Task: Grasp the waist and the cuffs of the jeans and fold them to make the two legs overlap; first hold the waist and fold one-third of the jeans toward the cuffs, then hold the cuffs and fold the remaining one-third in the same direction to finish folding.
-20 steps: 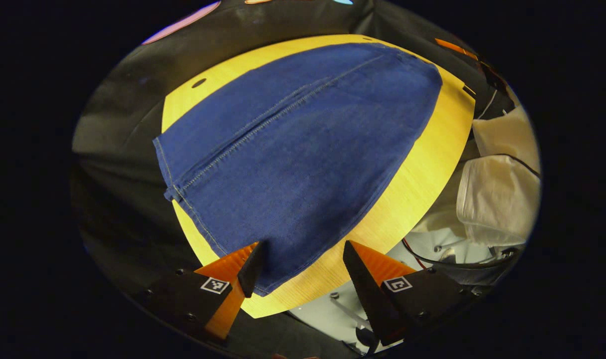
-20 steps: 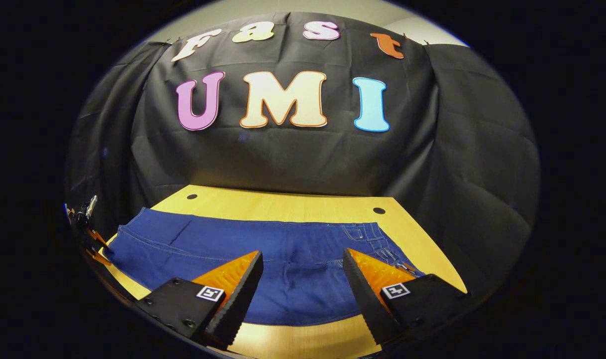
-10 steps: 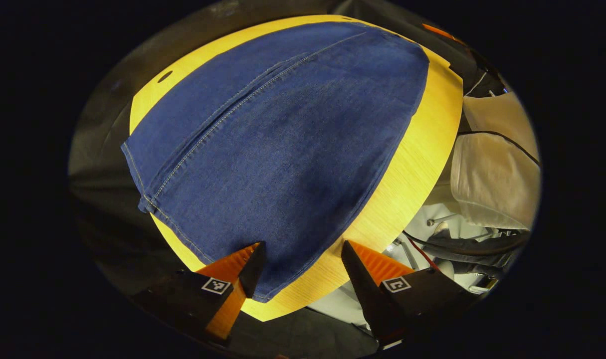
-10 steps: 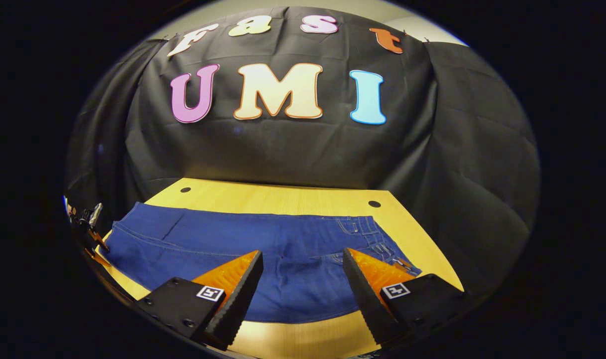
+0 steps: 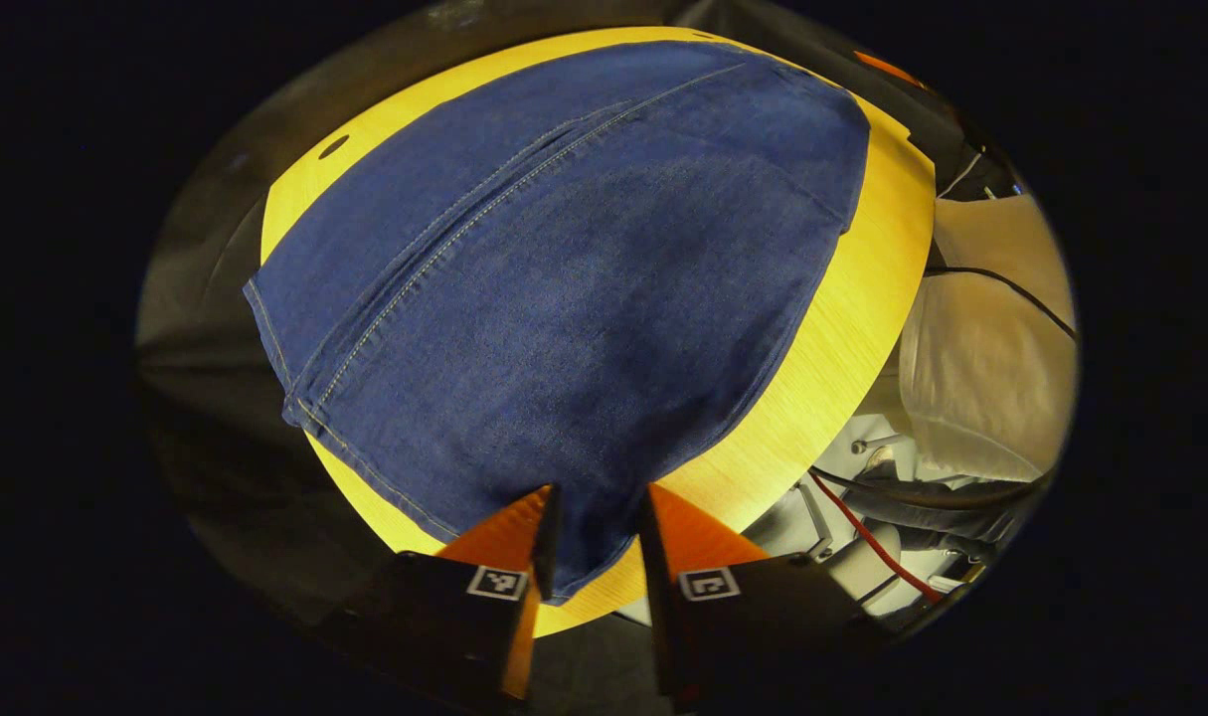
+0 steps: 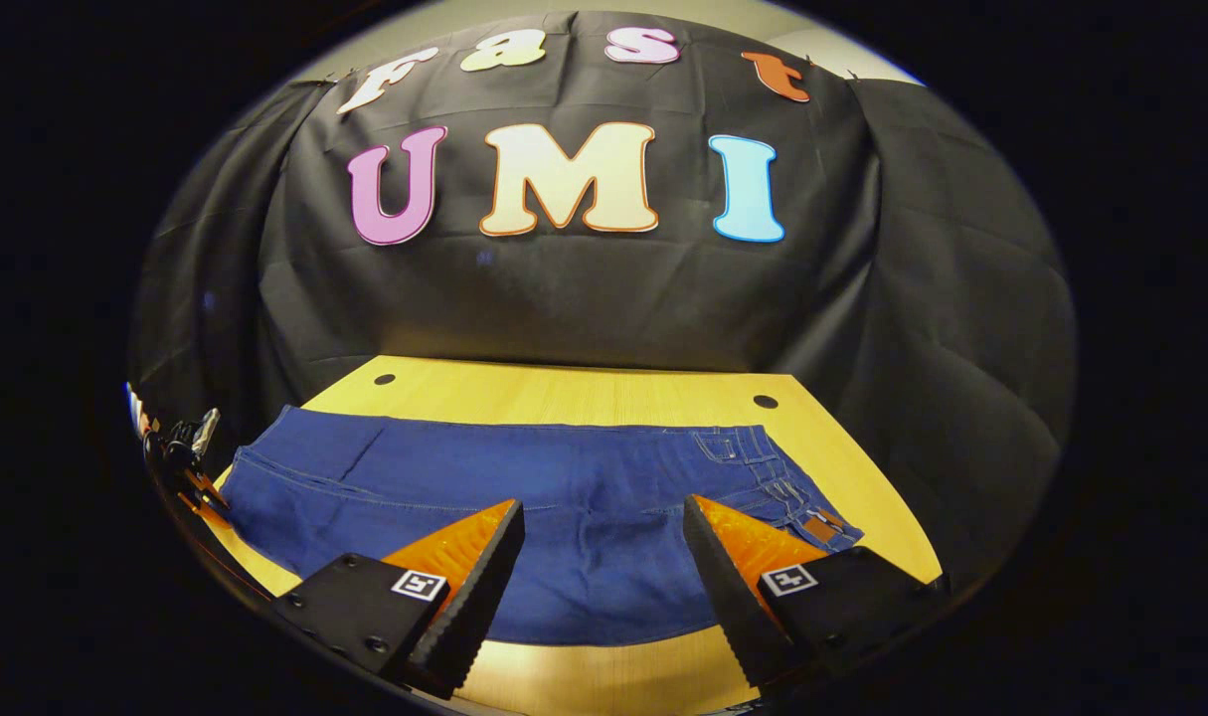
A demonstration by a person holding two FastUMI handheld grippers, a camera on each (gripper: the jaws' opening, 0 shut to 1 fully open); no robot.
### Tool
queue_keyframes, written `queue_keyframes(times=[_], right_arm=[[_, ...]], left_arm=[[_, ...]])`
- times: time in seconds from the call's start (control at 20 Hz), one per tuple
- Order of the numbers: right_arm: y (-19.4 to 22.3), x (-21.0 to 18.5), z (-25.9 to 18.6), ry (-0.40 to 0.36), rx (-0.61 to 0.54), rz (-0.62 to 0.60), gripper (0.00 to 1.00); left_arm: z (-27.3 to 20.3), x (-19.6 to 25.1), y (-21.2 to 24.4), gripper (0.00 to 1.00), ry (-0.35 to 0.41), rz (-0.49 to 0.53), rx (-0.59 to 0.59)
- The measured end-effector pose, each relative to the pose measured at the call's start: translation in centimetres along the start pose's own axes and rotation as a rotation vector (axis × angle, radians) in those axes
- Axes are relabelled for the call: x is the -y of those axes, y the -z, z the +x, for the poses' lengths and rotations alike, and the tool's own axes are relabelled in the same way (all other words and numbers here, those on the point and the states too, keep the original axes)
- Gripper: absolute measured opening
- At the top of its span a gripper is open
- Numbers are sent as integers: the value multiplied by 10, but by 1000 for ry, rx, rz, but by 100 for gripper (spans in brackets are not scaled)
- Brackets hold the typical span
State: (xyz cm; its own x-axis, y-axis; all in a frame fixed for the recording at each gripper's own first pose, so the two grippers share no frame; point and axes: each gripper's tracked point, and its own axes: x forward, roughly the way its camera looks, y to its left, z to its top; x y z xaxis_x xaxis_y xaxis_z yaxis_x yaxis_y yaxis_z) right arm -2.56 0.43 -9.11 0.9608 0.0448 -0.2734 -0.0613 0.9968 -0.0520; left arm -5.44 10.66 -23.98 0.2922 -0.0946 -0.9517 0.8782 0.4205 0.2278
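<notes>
In the left gripper view, the left gripper (image 5: pixel 596 527) sits at the near corner of the jeans (image 5: pixel 574 298), its jaws drawn close together with the cuff corner (image 5: pixel 589 557) of the denim between them. The fingers (image 5: pixel 544 527) look pressed against the cloth on both sides, though whether they truly pinch it is hard to make out. From that corner the jeans spread away flat over the yellow wooden bench (image 5: pixel 842 338), a stitched seam (image 5: pixel 444 249) running along their length toward the far end. Off the bench edge beside the jeans hang a red cable (image 5: pixel 867 537) and a white padded object (image 5: pixel 981 378).

In the right gripper view, the right gripper (image 6: pixel 604 537) hovers above the near edge of the jeans (image 6: pixel 564 477), jaws wide open and holding nothing. The jeans lie across the bench (image 6: pixel 574 393), the waist (image 6: pixel 773 477) with its belt loops and pockets at one end. At the opposite end of the jeans, the other gripper (image 6: pixel 191 462) shows small and partly cut off. Beyond the jeans the bare bench runs to the black cloth wall (image 6: pixel 584 298).
</notes>
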Motion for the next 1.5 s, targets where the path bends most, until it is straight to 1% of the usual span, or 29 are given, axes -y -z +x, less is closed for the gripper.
queue_keyframes(times=[0.05, 0.1, 0.15, 0.2, 0.35, 0.5, 0.6, 0.75, 0.8, 0.9, 1.1, 1.35, 1.5], right_arm=[[4, -1, 0, -16, -15, -6, 99], [8, 0, 1, -34, -30, -19, 99], [12, 1, 3, -54, -48, -38, 99], [17, 3, 4, -78, -73, -58, 99], [36, 13, 12, -158, -156, -147, 99], [67, 32, 10, -235, -286, -272, 99], [87, 51, 12, -276, -374, -392, 100], [110, 85, 13, -326, -482, -615, 99], [120, 96, 15, -348, -516, -673, 99], [138, 115, 18, -385, -585, -743, 100], [166, 135, 36, -452, -701, -833, 99], [191, 134, 47, -533, -842, -844, 99], [199, 133, 47, -573, -890, -821, 98]], left_arm=[[1, 0, -3, 32, -4, 4, 6], [-1, 0, -2, 19, -5, 12, 4], [-1, -1, -5, 16, -8, 10, 17], [0, -1, -6, 3, -8, -7, 16], [0, -3, -6, 1, -13, -45, 25], [0, -5, -5, 1, -37, -53, 11], [1, -4, -6, 1, -50, -58, 4], [2, -3, -6, 1, -60, -87, -18], [2, -3, -6, 1, -64, -86, -25], [2, -3, -6, 1, -70, -86, -38], [2, -2, -7, 1, -77, -106, -62], [1, -1, -8, 1, -75, -105, -97], [2, -2, -6, 1, -67, -98, -115]])
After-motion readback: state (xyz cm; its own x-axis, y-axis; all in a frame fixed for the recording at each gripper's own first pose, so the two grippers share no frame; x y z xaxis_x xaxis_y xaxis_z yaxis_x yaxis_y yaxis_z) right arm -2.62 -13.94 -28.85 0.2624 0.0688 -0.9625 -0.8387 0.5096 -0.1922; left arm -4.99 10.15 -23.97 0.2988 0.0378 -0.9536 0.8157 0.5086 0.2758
